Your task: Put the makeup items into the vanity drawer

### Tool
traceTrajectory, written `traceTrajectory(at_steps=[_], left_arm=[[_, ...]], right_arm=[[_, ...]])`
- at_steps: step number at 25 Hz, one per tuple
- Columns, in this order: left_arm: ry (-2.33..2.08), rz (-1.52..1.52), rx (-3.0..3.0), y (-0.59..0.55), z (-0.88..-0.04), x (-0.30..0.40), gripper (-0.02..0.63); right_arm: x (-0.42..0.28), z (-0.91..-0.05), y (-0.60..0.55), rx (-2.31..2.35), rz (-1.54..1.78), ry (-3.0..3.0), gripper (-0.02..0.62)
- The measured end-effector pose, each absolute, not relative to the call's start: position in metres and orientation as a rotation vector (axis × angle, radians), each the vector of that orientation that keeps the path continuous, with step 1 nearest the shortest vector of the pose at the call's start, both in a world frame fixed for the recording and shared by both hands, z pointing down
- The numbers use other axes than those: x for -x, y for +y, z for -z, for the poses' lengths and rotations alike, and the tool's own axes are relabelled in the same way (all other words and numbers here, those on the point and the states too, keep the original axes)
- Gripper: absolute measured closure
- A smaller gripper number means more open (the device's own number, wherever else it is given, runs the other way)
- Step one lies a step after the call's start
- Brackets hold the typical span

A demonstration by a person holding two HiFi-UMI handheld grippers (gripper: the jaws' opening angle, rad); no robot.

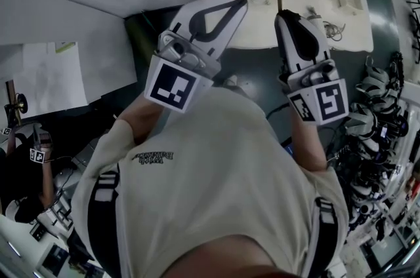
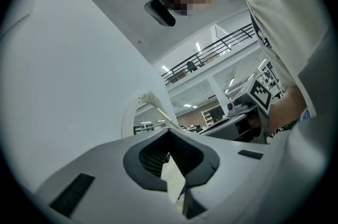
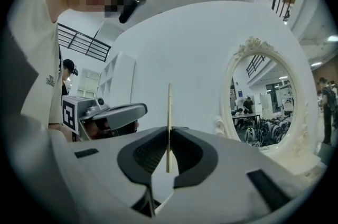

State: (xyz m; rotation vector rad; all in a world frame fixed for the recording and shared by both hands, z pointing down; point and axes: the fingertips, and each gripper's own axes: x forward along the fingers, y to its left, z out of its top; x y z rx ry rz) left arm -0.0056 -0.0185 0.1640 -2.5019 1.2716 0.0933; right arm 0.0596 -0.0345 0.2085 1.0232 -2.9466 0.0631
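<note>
Right gripper view shows a thin tan stick (image 3: 169,104), maybe a makeup pencil or a brush handle, I cannot tell which; the right tool (image 3: 169,129) is pinched tight on it near its low end, likely so it will not slip while it is carried; the stick stands straight up past the tips, its long way running the same way as the jaws; in the head view it points at the white vanity table (image 1: 262,34) and is held in the air by the table's front edge, near the mirror (image 3: 264,101); the left tool (image 1: 240,1) is just beside, closed with nothing in it, maybe kept free for the drawer, which I cannot see.
</note>
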Motion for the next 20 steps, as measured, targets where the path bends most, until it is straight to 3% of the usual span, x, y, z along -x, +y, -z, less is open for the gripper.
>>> traceTrajectory(at_steps=[20], left_arm=[[1.277, -0.036, 2.578, -0.017, -0.189, 0.004, 0.594]], right_arm=[[-0.061, -0.238, -0.019, -1.008, -0.195, -2.927, 0.563]])
